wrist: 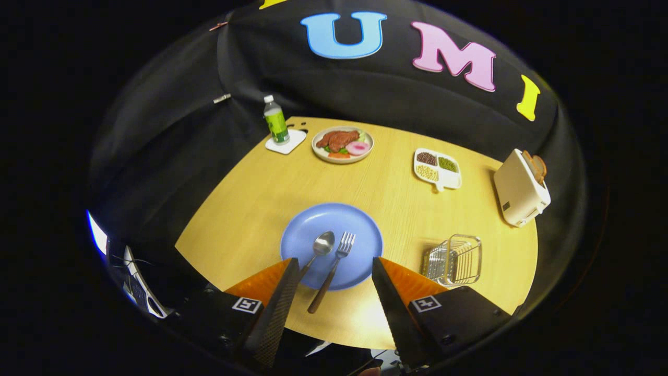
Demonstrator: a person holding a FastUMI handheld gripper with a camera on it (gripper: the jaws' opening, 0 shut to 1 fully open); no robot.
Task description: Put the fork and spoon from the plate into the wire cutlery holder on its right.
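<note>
Hand-held gripper wide open, empty, above plate bearing spoon and fork; holder right; toaster beyond.

The gripper has two wedge-shaped fingers that taper to narrow tips. Each finger shows a black inner face with a fine, grippy weave texture and an orange outer face with a dimpled surface. Behind each finger sits a black, blocky base. On top of each base is a small square marker, white with a black pattern; the second marker lies at 3 o'clock from the first.
</note>
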